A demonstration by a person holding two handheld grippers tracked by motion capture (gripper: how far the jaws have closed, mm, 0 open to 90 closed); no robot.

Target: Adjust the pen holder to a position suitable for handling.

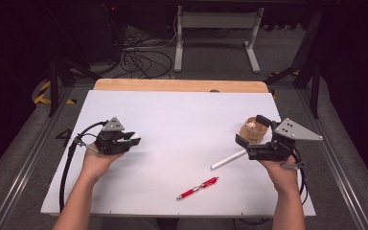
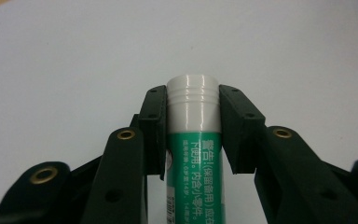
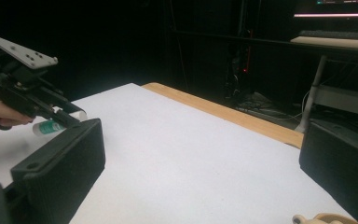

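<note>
Both grippers are black, each topped by a grey three-cornered plate with small holes, the left gripper (image 1: 133, 140) trailing a black cable that loops at its side. Brass-coloured rivets sit in the left gripper's black linkage arms. Both forearms are bare

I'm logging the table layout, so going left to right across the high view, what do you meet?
Left tongs gripping the green-and-white tube → red pen → white stick → right tongs open beside the round wooden cup.
</note>
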